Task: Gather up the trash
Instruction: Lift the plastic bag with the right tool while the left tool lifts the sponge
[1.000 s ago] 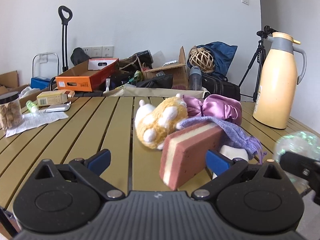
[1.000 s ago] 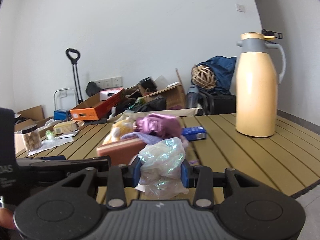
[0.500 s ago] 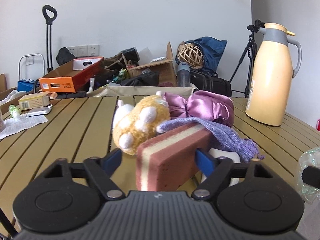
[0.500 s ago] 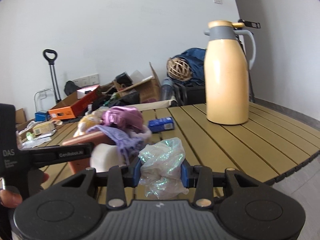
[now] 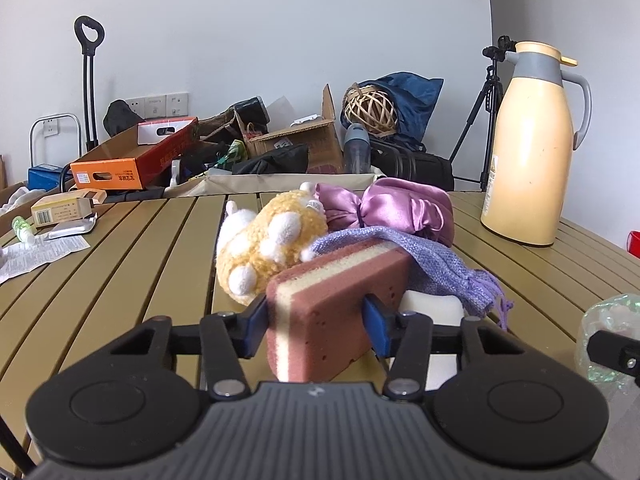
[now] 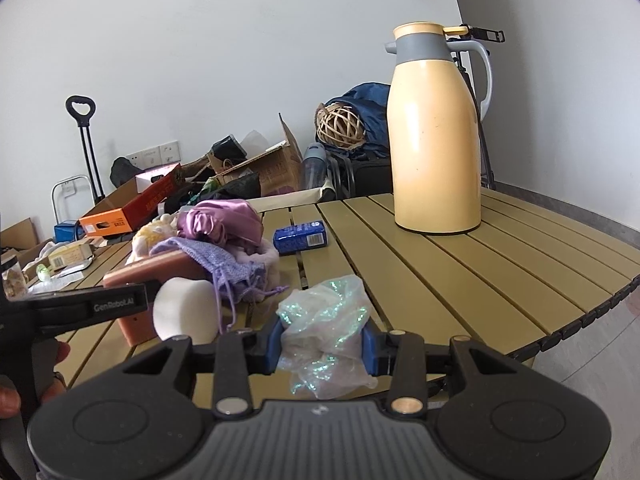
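Note:
A pink and cream sponge (image 5: 332, 304) lies tilted on the slatted table (image 5: 120, 280), leaning on a pile of cloths. My left gripper (image 5: 316, 320) has its jaws closing, and both blue pads touch the sponge's sides. My right gripper (image 6: 322, 340) is shut on a crumpled iridescent plastic bag (image 6: 324, 320), held just above the table to the right of the sponge (image 6: 160, 272). That bag (image 5: 608, 328) also shows at the right edge of the left wrist view.
Behind the sponge sit a yellow plush toy (image 5: 272, 240), a purple satin cloth (image 5: 392, 208), a lilac knitted cloth (image 5: 420, 260) and a white foam block (image 5: 432, 304). A blue carton (image 6: 300, 236) and a tall yellow thermos (image 6: 436, 140) stand further right. Papers and a small box (image 5: 64, 208) lie far left.
The left gripper's jaws have come in from wide apart onto the sponge's sides. The right gripper, still holding the bag, has swung a little to the right.

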`<state>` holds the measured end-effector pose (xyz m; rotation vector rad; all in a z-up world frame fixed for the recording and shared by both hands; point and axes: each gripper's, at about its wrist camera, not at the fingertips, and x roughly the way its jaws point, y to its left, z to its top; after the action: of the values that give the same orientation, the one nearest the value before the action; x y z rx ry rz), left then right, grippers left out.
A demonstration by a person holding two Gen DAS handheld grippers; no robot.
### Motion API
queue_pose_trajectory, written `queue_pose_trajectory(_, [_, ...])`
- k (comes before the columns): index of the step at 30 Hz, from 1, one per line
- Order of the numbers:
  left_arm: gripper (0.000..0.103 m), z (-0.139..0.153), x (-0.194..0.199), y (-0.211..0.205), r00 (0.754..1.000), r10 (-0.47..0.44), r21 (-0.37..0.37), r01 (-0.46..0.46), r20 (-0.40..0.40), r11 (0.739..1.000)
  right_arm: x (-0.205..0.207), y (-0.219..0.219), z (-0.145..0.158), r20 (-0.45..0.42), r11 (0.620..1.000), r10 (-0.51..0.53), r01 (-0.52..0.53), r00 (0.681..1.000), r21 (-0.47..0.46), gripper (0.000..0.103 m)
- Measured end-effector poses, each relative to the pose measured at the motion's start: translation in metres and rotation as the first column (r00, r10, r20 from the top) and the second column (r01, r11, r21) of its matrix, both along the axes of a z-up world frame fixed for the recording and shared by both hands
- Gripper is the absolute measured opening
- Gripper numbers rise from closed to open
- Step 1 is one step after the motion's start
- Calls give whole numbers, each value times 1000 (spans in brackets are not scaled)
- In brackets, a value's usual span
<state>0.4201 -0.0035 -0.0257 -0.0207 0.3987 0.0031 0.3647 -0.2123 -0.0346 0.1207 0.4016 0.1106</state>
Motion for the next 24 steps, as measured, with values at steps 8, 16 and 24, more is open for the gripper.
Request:
queue_pose_trajectory(8, [44, 10, -21, -1, 999, 7, 4, -7, 33, 1000, -3, 1, 1, 3, 1000, 8, -8, 1000, -7, 38])
queue_pose_trajectory(16, [41, 20, -37, -2, 998, 22, 55, -25, 57, 998, 0, 3, 1, -5, 1000, 14, -14, 1000, -9, 38])
queue_pose_trajectory(24, [49, 12, -31, 4, 1000, 1, 22, -1, 3, 1000, 2, 6, -1, -10, 1000, 26, -26, 1000, -13, 38])
